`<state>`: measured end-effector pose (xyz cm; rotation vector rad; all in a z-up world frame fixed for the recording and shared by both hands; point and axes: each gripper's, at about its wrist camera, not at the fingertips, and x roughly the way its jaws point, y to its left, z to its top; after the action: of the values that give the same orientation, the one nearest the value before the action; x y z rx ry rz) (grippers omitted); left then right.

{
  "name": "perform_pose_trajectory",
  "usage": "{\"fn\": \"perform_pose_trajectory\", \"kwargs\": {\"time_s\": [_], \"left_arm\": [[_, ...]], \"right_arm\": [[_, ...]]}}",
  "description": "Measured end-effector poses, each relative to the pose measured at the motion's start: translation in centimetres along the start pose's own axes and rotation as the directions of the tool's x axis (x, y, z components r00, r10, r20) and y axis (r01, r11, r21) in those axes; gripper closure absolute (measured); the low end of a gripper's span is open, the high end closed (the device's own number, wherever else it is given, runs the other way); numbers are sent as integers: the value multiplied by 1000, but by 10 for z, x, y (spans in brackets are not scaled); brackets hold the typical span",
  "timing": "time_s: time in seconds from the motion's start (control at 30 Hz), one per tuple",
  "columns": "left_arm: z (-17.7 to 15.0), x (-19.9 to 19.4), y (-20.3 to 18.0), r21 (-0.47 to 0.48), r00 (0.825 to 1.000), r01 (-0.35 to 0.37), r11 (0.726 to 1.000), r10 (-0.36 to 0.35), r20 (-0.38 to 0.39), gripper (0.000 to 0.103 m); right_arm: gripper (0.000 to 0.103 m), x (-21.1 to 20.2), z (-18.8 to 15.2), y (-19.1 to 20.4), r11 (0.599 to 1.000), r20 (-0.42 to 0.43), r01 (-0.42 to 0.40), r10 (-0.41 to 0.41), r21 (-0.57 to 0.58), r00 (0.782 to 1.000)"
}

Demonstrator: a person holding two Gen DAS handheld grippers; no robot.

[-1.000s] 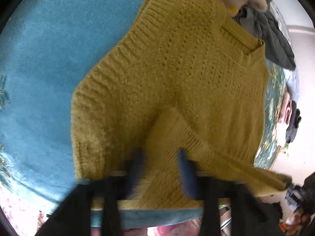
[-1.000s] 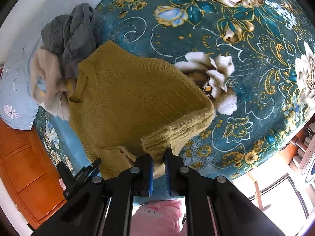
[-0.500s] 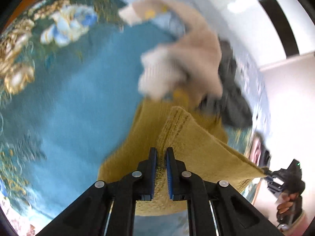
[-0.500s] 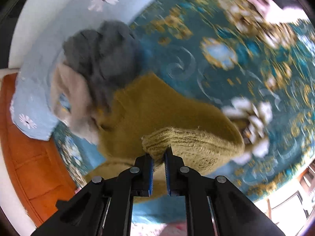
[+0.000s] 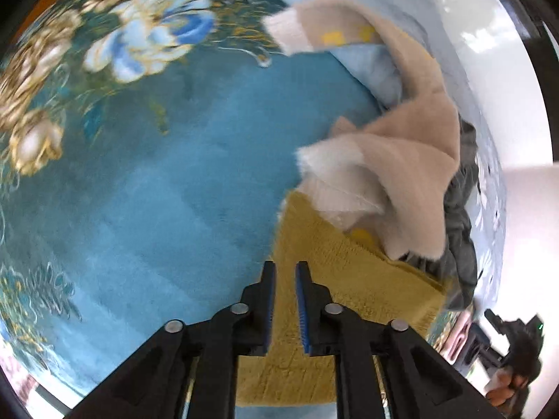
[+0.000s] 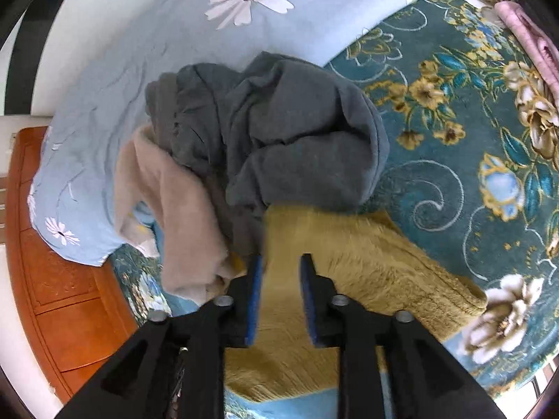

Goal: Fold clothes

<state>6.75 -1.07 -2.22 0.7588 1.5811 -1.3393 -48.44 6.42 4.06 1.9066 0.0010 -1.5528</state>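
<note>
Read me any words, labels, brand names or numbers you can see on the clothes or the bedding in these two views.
None: no readable text in either view.
Mustard sweater: plain knit, no tag showing.
Beige garment: yellow patches, no lettering.
Grey garment: plain.
Floral blanket and pale blue sheet: flower patterns only.
</note>
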Motion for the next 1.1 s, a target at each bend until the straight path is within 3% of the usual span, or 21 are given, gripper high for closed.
{"fn": "perform_pose_trajectory", "kwargs": {"time_s": [0.03,0.2,0.27,0.4,0.53,0.67,0.77,0.87,1.0,1.1], "left_arm": [[-3,-4,7,-18,1000,-4,1000,4,4,70],[-34,-20,57,-144,1000,-16,989,16,-5,62],[-56,-18,79,-210,999,-19,977,11,-38,55],[-105,2,111,-320,989,-51,946,3,-147,53],[-133,29,116,-328,975,-68,942,-7,-223,48],[-140,53,117,-348,979,-92,933,20,-204,48],[-143,66,120,-446,990,-59,893,-7,-143,48],[-147,73,119,-504,995,-27,863,-25,-96,53],[-150,78,114,-506,997,-41,862,5,-73,70],[-146,71,107,-515,998,-51,856,22,-61,85]], "right_arm": [[62,-2,-1,-4,1000,4,-5,5,4,1000],[62,-22,-18,-58,997,35,31,-34,77,999],[59,-28,-30,-91,988,39,36,-42,150,998],[59,-30,-64,-168,941,1,70,-74,331,997],[58,-21,-88,-215,902,-31,79,-73,424,997],[51,2,-90,-226,912,-44,54,-39,407,998],[50,23,-87,-224,931,-69,55,-32,361,997],[50,39,-80,-228,939,-58,71,-54,336,997],[51,45,-76,-230,938,-25,28,-21,345,999],[72,44,-76,-226,939,-14,19,-15,342,1000]]}}
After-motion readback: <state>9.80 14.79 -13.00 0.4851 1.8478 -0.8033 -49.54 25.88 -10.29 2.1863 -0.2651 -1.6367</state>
